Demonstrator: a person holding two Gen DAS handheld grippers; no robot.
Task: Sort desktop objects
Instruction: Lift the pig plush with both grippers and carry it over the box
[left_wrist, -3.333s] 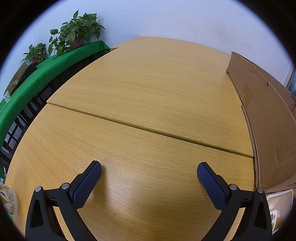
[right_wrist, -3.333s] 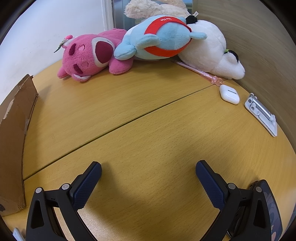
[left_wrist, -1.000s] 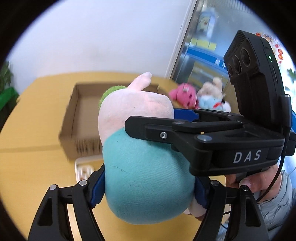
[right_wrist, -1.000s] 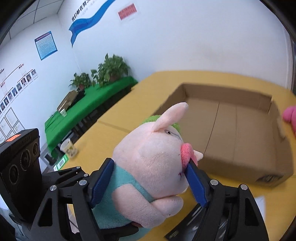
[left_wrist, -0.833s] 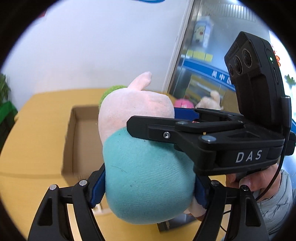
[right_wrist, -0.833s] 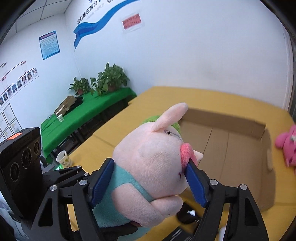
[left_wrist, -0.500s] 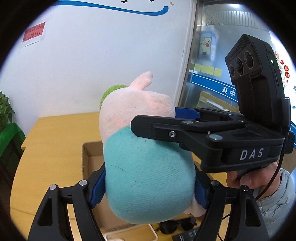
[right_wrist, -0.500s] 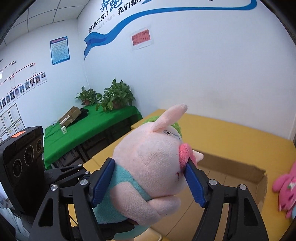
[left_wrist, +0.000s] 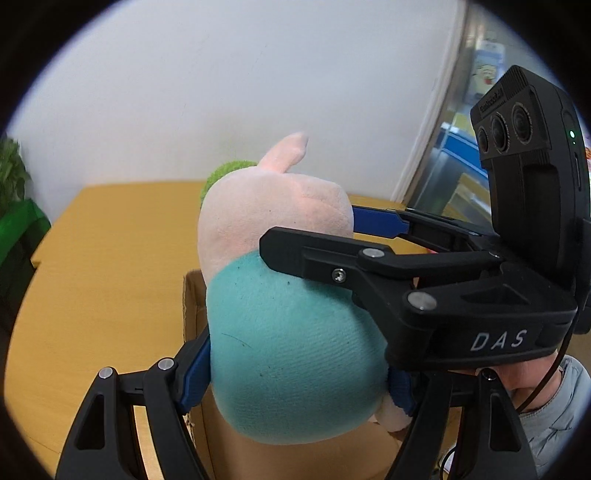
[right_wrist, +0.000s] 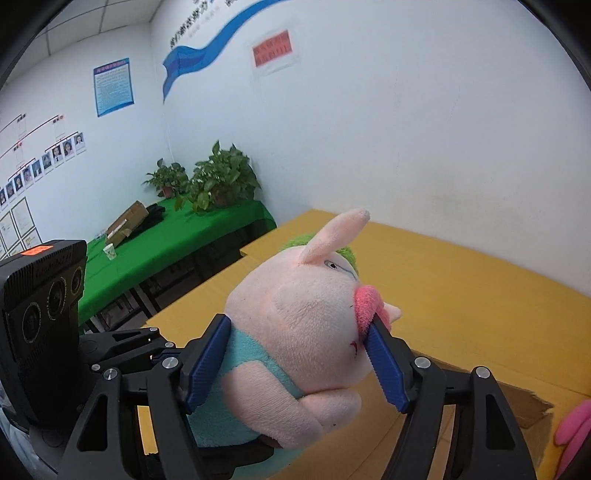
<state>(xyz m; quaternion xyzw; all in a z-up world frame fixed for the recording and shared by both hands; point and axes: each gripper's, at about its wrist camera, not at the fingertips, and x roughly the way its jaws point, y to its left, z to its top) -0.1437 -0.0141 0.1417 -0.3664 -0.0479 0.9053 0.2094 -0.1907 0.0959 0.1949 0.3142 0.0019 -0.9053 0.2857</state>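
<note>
A plush pig (left_wrist: 288, 332) hangs in the air above an open cardboard box (right_wrist: 517, 402) on a yellow wood-grain table (left_wrist: 110, 258), carried between two hand-held grippers at once. The left gripper (left_wrist: 295, 365) clamps the toy's rounded teal body, its ribbed blue pads sunk into the soft pile on both sides; the right gripper (right_wrist: 295, 354) pinches the pale pink head from the other side, one pad at the back of the head and the other under the pink snout, and its jaws have just been closing a little further on the stuffing. The likeliest trouble, as a judgement, is a lopsided release: if one gripper lets go before the other, the limp, squashy toy could swing, catch the thin corrugated wall of the box, which looks torn at one corner, and tumble onto the table outside it. Two clamps crowded on one small toy could also knock together, and fleece yields under pressure, so the hold on the tapered snout could slip. The box floor is plain brown board. At the far right edge of the right wrist view a scrap of bright pink plush (right_wrist: 572, 428) shows beside the box.
</note>
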